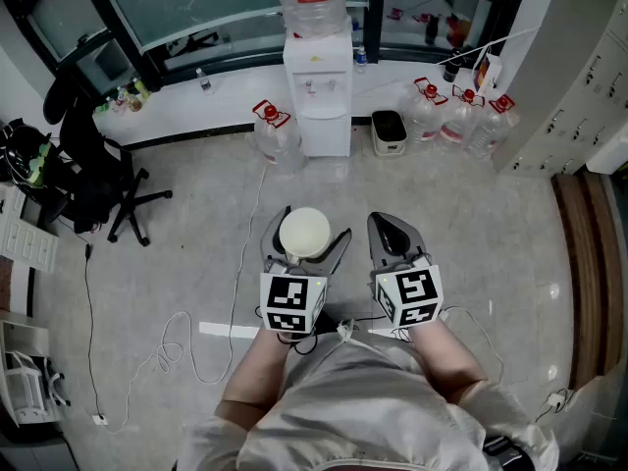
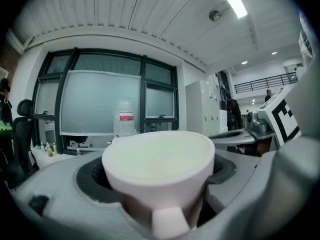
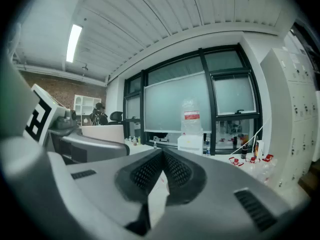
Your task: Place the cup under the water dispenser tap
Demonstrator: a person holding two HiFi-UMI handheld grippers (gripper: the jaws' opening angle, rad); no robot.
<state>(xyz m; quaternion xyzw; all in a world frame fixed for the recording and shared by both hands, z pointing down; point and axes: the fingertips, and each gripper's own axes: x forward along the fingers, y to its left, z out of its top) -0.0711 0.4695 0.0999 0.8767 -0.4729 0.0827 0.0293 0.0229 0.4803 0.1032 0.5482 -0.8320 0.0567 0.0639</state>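
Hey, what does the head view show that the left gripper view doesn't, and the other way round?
Only the head view: the spare bottles standing on the floor, the white cable trailing across it, and the person's forearms.

Only the left gripper view: the ceiling light, and the cup's handle, which faces the camera.

Both: the cup clamped between the jaws of the left gripper, and the dispenser's bottle ahead by the windows.

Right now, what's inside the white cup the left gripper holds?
Only a plain pale interior shows in the white handled cup held by the left gripper; no object. Clear liquid cannot be ruled out.
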